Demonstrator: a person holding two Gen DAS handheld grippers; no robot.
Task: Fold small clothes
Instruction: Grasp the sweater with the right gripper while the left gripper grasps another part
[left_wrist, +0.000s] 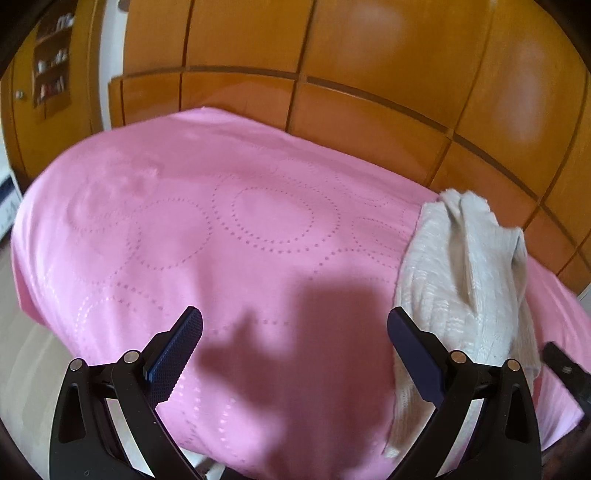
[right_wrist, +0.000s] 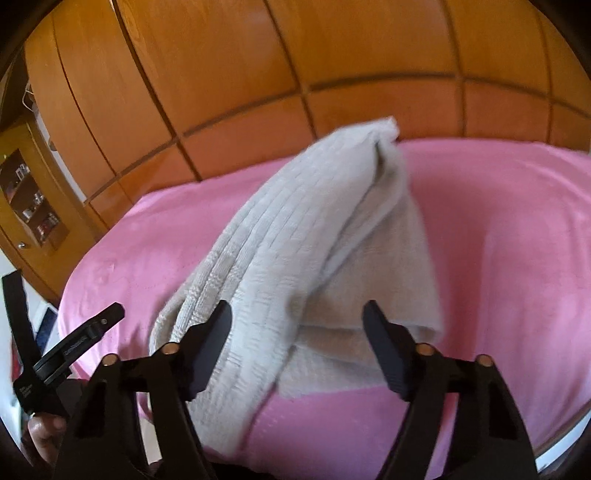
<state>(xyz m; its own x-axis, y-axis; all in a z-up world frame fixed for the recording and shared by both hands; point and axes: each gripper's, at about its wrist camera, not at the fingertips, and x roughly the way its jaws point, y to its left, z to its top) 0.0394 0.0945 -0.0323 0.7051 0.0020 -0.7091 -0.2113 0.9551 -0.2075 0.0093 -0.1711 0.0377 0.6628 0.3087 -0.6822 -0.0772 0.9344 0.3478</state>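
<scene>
Garment: you have one only, a pale grey ribbed knit, lying bunched and partly folded over itself on the pink bedspread; in the left view it sits at the right side of the bed, near the wooden panels. Your two tongs are both released: the left gripper hovers with jaws wide apart above bare bedspread, its right finger just beside the knit; the right gripper is spread directly over the near part of the garment, grasping nothing. What kind of garment it is you cannot tell, because the folds hide its shape; its near edge is cut off behind the right gripper's fingers. One shelf with small items is blurred.
</scene>
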